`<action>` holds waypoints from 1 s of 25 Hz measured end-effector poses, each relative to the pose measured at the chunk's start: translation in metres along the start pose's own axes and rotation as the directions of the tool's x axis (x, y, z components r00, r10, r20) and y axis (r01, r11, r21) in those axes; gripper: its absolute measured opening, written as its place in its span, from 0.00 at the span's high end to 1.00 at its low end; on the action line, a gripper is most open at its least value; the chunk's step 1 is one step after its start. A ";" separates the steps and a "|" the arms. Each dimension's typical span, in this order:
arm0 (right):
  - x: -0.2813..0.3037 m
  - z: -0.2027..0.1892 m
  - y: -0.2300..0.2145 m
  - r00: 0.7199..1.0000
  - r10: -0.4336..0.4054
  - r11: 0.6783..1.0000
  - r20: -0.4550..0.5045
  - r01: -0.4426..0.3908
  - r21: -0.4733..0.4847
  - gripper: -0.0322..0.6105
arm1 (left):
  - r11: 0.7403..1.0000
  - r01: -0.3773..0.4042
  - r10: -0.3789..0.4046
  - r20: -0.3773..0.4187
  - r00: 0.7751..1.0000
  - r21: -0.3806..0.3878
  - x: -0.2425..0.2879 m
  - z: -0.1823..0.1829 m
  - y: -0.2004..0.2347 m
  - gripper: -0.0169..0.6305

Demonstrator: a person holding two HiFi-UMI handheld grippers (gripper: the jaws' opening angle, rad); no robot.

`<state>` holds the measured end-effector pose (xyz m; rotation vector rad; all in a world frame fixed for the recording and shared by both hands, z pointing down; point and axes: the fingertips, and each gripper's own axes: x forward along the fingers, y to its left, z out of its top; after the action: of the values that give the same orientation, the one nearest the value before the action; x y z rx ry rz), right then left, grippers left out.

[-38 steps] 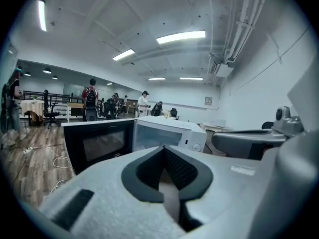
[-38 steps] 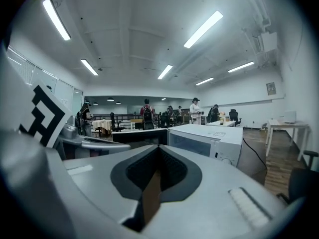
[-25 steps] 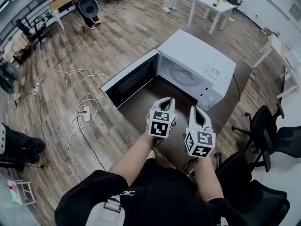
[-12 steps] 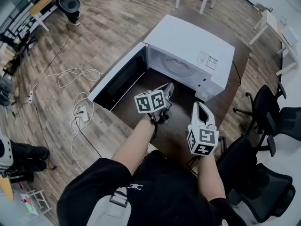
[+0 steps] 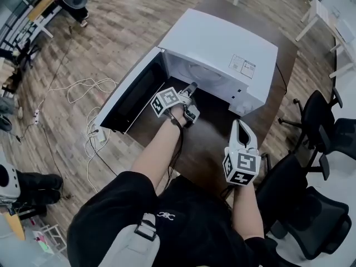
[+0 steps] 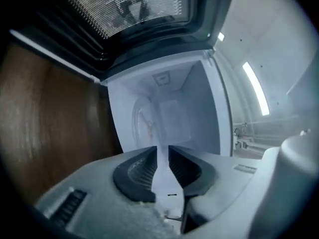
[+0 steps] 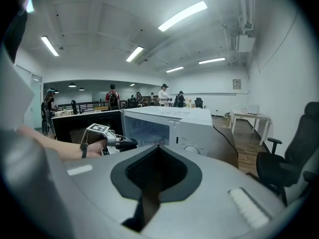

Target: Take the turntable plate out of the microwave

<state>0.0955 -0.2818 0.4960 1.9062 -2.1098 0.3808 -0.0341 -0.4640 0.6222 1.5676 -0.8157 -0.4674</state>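
The white microwave (image 5: 222, 43) stands on the brown table (image 5: 206, 141), its door (image 5: 125, 96) swung open to the left. Inside the cavity lies the glass turntable plate (image 5: 201, 73), which shows as a pale disc (image 6: 141, 128) in the left gripper view. My left gripper (image 5: 191, 90) is rolled onto its side just in front of the cavity mouth, short of the plate. Its jaws have just been opening and a narrow gap (image 6: 163, 148) shows with nothing in it. My right gripper (image 5: 240, 125) hangs back over the table's near side, shut and empty (image 7: 157, 148). It looks toward the microwave (image 7: 184, 121) and the left gripper (image 7: 132, 143).
Black office chairs (image 5: 322, 121) stand close on the right of the table. White cables and a power strip (image 5: 92, 132) lie on the wooden floor to the left. Several people stand far off in the right gripper view.
The left gripper has gone forward and down to the microwave's mouth and rolled onto its side. The right gripper has shifted only a little.
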 end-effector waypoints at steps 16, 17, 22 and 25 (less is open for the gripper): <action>0.011 -0.018 -0.026 0.997 -0.050 0.998 -0.054 0.052 0.036 0.94 | 0.974 -0.094 0.086 -0.047 0.995 -0.207 0.045 0.006 0.056 0.77; 0.011 -0.019 -0.026 0.997 -0.051 0.998 -0.056 0.053 0.036 0.94 | 0.973 -0.103 0.094 -0.053 0.994 -0.207 0.046 0.006 0.057 0.77; 0.011 -0.024 -0.031 0.996 -0.064 0.997 -0.067 0.066 0.032 0.94 | 0.970 -0.113 0.101 -0.067 0.993 -0.214 0.046 0.006 0.058 0.78; 0.011 -0.024 -0.033 0.995 -0.067 0.997 -0.069 0.070 0.032 0.94 | 0.972 -0.093 0.082 -0.058 0.995 -0.216 0.048 0.009 0.053 0.77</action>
<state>0.1275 -0.2859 0.5231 1.9507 -2.0014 0.4637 -0.0207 -0.5049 0.6798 1.3297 -0.7661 -0.4372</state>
